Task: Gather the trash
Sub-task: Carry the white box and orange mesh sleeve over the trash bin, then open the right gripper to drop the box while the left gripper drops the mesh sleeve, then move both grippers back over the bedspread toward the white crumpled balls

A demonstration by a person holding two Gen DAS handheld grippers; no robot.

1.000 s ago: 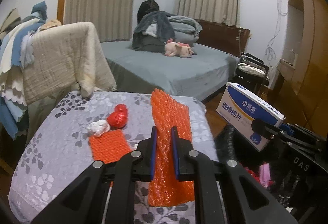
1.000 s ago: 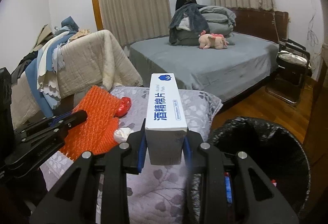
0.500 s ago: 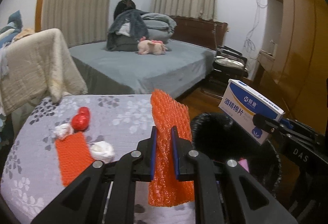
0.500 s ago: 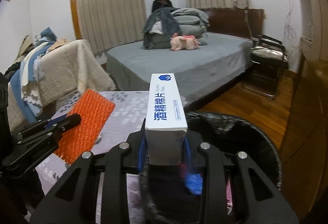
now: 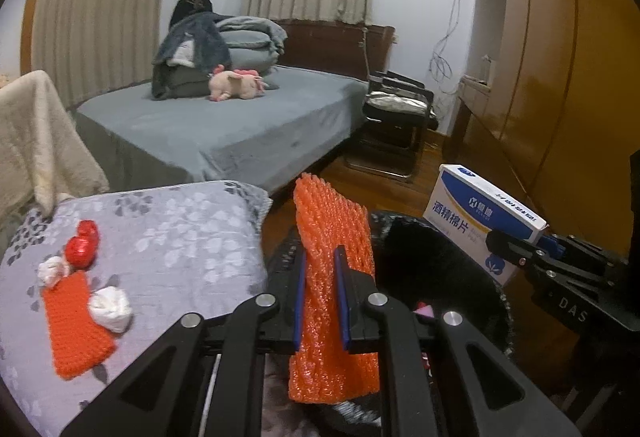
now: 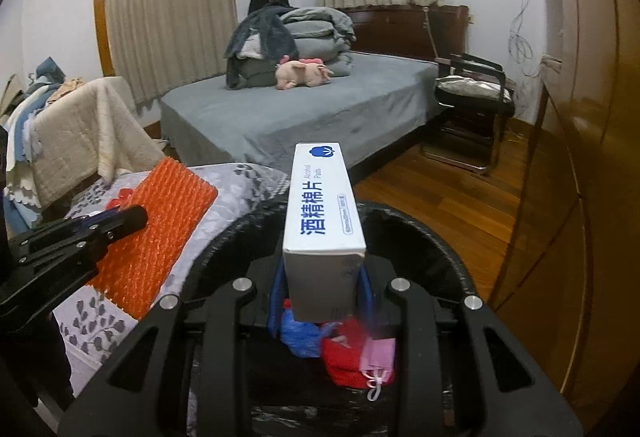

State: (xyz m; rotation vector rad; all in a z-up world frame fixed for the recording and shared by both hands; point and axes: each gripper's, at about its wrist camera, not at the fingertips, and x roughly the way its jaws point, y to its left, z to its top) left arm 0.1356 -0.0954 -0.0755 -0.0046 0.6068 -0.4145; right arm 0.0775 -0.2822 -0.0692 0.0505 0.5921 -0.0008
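Observation:
My left gripper (image 5: 321, 269) is shut on an orange foam net sheet (image 5: 332, 257), held upright at the near rim of the black-lined trash bin (image 5: 436, 261). My right gripper (image 6: 323, 285) is shut on a white and blue alcohol-pad box (image 6: 323, 213), held over the bin's (image 6: 436, 249) open mouth. The box (image 5: 480, 217) and the right gripper also show at the right of the left wrist view. The sheet (image 6: 160, 233) and the left gripper show at the left of the right wrist view. Blue, red and pink trash (image 6: 344, 349) lies inside the bin.
On the grey floral tablecloth (image 5: 172, 237) lie another orange net piece (image 5: 74, 325), two white crumpled wads (image 5: 110, 307) and a red wrapper (image 5: 82, 247). A bed (image 5: 224, 133), a black chair (image 5: 396, 117) and a wooden wardrobe (image 5: 560, 77) stand beyond.
Both grippers have swung right, off the table toward the bin. The box now hangs over the bin's mouth and the orange sheet is at its rim.

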